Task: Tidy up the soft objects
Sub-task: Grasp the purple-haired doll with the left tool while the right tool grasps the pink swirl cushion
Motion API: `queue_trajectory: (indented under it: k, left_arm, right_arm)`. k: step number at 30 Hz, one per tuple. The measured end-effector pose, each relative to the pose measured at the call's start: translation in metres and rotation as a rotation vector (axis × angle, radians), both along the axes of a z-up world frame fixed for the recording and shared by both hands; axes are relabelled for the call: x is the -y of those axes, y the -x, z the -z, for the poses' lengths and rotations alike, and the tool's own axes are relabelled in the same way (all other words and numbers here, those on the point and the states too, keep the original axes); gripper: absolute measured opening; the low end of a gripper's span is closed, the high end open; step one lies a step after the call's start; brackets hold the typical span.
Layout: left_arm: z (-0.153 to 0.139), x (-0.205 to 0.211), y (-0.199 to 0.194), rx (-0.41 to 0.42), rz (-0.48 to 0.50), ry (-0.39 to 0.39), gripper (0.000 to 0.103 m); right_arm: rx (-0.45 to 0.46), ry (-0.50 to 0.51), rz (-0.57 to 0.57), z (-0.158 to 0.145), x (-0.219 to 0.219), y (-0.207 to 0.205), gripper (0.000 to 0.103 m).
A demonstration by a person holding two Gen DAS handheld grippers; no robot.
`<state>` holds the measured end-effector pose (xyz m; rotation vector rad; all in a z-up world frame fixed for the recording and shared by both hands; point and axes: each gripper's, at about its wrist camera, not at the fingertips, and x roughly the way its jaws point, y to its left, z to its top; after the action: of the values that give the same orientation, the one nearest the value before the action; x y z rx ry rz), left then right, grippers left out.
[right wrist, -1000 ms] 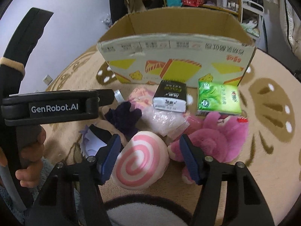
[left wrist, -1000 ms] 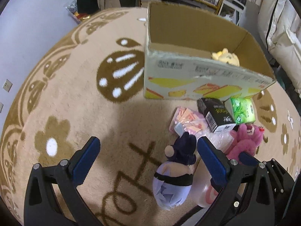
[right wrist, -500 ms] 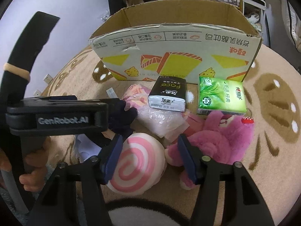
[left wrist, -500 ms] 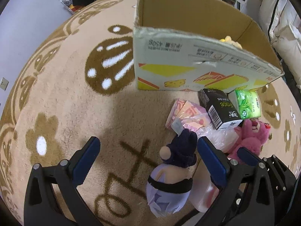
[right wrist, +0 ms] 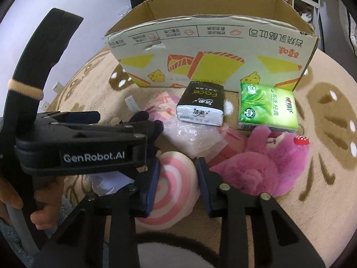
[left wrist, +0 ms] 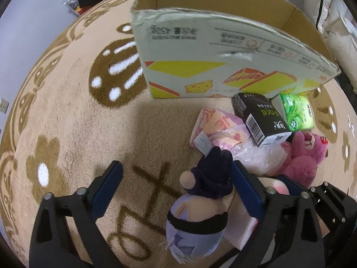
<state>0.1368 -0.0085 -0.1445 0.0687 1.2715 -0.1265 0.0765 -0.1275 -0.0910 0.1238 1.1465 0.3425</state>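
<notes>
Over the rug, right gripper [right wrist: 178,185] apparently pinches swirl cushion [right wrist: 171,192], angled steeply down.

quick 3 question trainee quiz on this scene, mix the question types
1. True or false: the right gripper has its fingers pressed on the pink swirl cushion.
2. Which thing lies between the left gripper's open fingers? A) green tissue pack B) purple doll C) pink plush bear
3. Fill in: the black tissue pack and green tissue pack lie in front of the ____.

Key:
1. True; its fingers have just been closing on it.
2. B, the purple doll, not yet gripped.
3. cardboard box.
</notes>
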Motion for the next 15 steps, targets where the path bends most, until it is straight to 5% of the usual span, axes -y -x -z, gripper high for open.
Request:
queue_trajectory:
  k: [6, 15]
  left_arm:
    - [0.007, 0.002, 0.0, -0.026, -0.001, 0.021, 0.09]
    - [0.016, 0.002, -0.003, -0.075, 0.036, 0.072, 0.056]
  right_arm:
    - [0.009, 0.002, 0.0, -0.005, 0.006, 0.004, 0.03]
    - [0.016, 0.001, -0.004, -0.008, 0.006, 0.008, 0.029]
